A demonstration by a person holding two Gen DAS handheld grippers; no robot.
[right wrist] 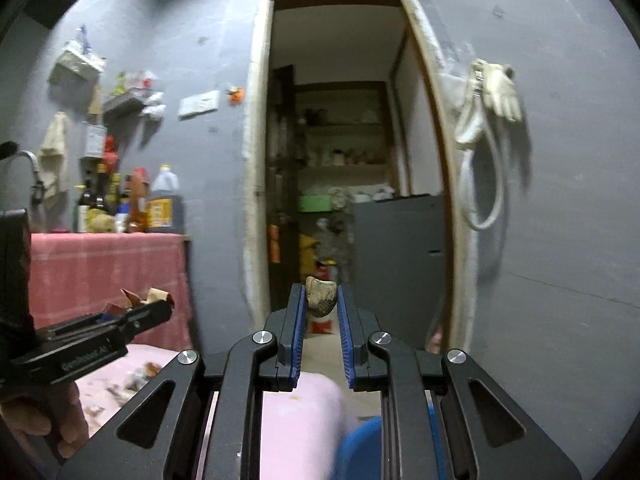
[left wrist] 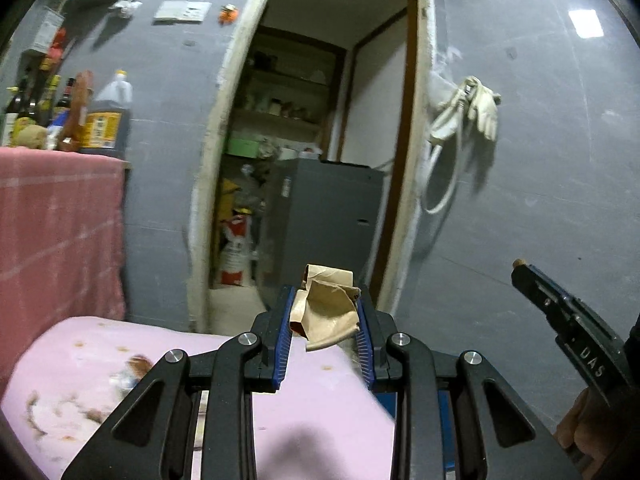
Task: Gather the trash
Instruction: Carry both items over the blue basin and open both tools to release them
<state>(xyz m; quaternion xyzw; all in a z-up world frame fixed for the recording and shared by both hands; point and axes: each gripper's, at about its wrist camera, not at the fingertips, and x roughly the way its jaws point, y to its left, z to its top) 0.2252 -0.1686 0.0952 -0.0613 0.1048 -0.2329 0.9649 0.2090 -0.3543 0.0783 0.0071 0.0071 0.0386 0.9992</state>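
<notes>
My left gripper is shut on a crumpled piece of brown paper and holds it in the air above the pink table. It also shows in the right wrist view, at the left, with the brown paper sticking out. My right gripper is shut on a small beige and dark scrap of trash. In the left wrist view the right gripper shows at the right edge with a bit of the scrap at its tip. More scraps lie on the pink table.
An open doorway to a storeroom with a grey cabinet is straight ahead. A counter with a pink cloth and bottles stands at the left. Gloves and a hose hang on the grey wall. A blue container is below.
</notes>
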